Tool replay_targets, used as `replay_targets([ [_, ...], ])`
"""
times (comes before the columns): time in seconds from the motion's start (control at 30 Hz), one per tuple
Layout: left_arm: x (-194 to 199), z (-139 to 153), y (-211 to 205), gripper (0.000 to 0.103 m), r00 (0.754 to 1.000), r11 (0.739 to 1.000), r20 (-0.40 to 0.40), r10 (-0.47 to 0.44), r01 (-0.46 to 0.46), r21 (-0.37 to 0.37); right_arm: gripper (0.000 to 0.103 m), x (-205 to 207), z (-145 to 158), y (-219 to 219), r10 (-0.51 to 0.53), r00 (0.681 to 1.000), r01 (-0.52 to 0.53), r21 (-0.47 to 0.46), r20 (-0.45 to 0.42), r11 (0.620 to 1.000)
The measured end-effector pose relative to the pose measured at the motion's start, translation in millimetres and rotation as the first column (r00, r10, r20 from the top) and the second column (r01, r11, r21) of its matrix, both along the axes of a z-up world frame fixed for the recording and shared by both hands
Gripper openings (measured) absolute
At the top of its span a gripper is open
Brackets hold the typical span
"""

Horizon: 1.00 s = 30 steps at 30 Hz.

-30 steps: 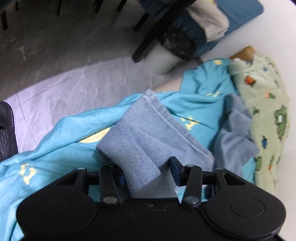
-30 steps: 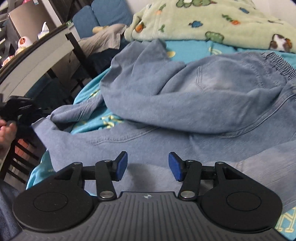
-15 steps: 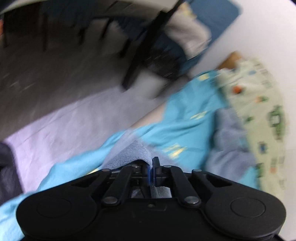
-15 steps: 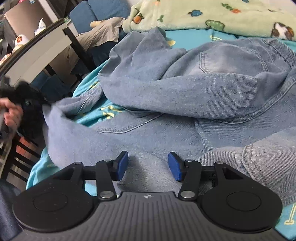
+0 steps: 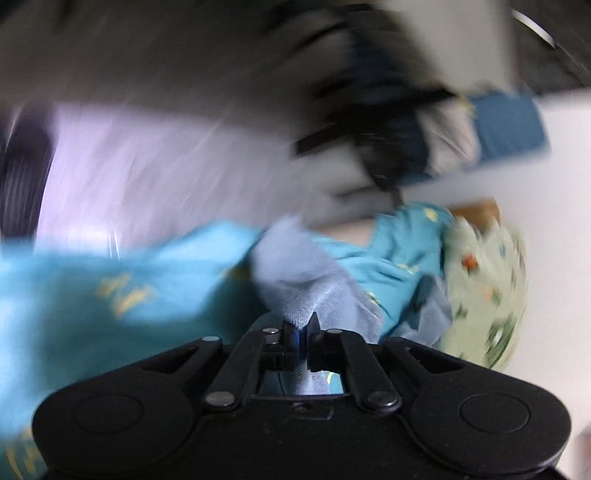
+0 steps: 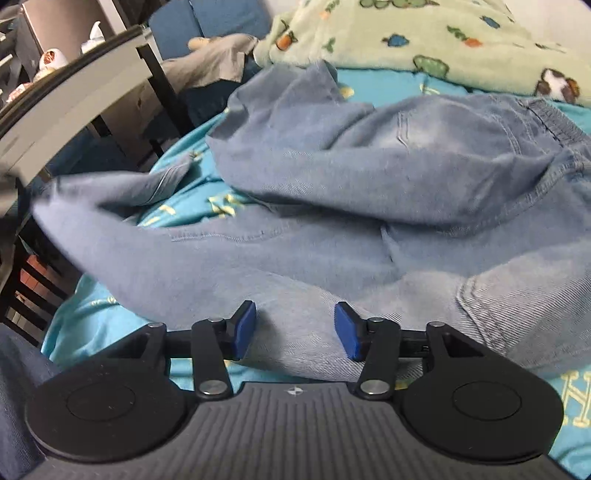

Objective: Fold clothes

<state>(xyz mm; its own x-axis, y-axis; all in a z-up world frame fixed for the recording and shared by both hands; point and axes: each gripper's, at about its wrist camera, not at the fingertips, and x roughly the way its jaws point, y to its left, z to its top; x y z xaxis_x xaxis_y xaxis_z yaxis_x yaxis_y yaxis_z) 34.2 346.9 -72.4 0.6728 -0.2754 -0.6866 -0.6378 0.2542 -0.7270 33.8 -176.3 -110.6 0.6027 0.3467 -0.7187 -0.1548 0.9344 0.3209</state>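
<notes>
Light blue jeans (image 6: 369, 177) lie crumpled on a turquoise sheet (image 6: 207, 206). My left gripper (image 5: 301, 326) is shut on the end of one jeans leg (image 5: 295, 273), and the fabric bunches out from between its pads. That view is blurred by motion. In the right wrist view this leg stretches out to the left edge, lifted off the sheet. My right gripper (image 6: 294, 325) hovers low over the near jeans leg with its jaws closing. Denim lies under and between its blue pads (image 6: 245, 328), which are not pressing on it.
A pale green patterned blanket (image 6: 424, 33) lies beyond the jeans. Left of the bed stand a table edge (image 6: 74, 92), dark chair legs and a chair with a grey garment (image 6: 214, 62) on a blue cushion. Grey floor (image 5: 147, 166) lies beyond the bed's edge.
The left gripper closed on the jeans leg end, then swung fast and rolled, dragging the leg out sideways. The right gripper's jaws narrowed a little and crept over the denim.
</notes>
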Motion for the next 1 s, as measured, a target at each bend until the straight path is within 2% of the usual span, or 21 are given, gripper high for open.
replay_targets([
  [0.07,-9,-16,10,0.005,1.000,0.998,0.006,-0.006,0.006,-0.070,0.046,-4,1,-12,-0.051,0.999,0.052,0.035,-0.018,0.998],
  [0.13,-10,-19,17,0.006,1.000,0.996,0.023,-0.022,0.024,-0.091,0.046,-12,2,-30,-0.134,0.990,0.136,0.097,-0.033,0.986],
  [0.17,-13,-18,21,0.011,1.000,0.994,0.027,-0.016,0.019,-0.107,0.046,-17,3,-40,-0.184,0.982,0.187,0.129,-0.035,0.974],
  [0.2,-13,-17,22,0.013,0.999,0.993,0.030,-0.016,0.020,-0.113,0.046,-22,4,-50,-0.240,0.970,0.242,0.154,-0.033,0.958],
  [0.23,-14,-16,24,0.017,0.999,0.993,0.033,-0.018,0.021,-0.116,0.041,-28,5,-61,-0.301,0.953,0.301,0.180,-0.029,0.936],
  [0.3,-17,-8,24,0.029,0.998,0.995,0.044,-0.038,0.042,-0.087,0.035,-39,5,-80,-0.404,0.914,0.402,0.240,-0.042,0.884],
  [0.33,-20,-1,25,0.038,0.997,0.996,0.059,-0.043,0.047,-0.071,0.037,-44,5,-86,-0.460,0.887,0.456,0.241,-0.045,0.857],
  [0.4,-24,11,28,0.049,0.995,0.998,0.089,-0.056,0.059,-0.034,0.037,-54,6,-96,-0.556,0.831,0.549,0.225,-0.040,0.805],
  [0.47,-17,24,28,0.065,0.986,0.992,0.123,-0.113,0.106,0.063,0.044,-63,10,-103,-0.644,0.765,0.631,0.204,-0.008,0.748],
  [0.53,8,25,24,0.066,0.972,0.964,0.089,-0.215,0.197,0.180,0.071,-70,9,-113,-0.724,0.690,0.710,0.195,0.000,0.677],
  [0.6,34,17,18,0.066,0.957,0.928,0.038,-0.289,0.270,0.257,0.072,-70,0,-125,-0.789,0.613,0.781,0.187,-0.040,0.596],
  [0.63,46,9,17,0.066,0.952,0.920,0.019,-0.307,0.291,0.264,0.072,-70,-5,-131,-0.819,0.571,0.813,0.181,-0.059,0.554],
  [0.67,59,-1,16,0.065,0.942,0.912,0.008,-0.335,0.322,0.253,0.072,-71,-11,-136,-0.833,0.546,0.832,0.182,-0.090,0.525],
  [0.77,91,-37,22,0.062,0.934,0.926,0.018,-0.356,0.350,0.140,0.071,-67,-25,-143,-0.829,0.532,0.842,0.208,-0.172,0.497],
  [0.9,119,-66,27,0.061,0.929,0.924,-0.019,-0.371,0.371,0.097,0.071,-57,-26,-136,-0.825,0.543,0.837,0.177,-0.155,0.517],
  [0.93,124,-72,27,0.057,0.930,0.927,-0.026,-0.366,0.367,0.084,0.071,-53,-27,-134,-0.823,0.547,0.835,0.172,-0.152,0.523],
  [1.0,131,-76,29,0.044,0.929,0.926,-0.001,-0.371,0.370,0.066,0.071,-48,-29,-133,-0.821,0.551,0.833,0.165,-0.150,0.528],
])
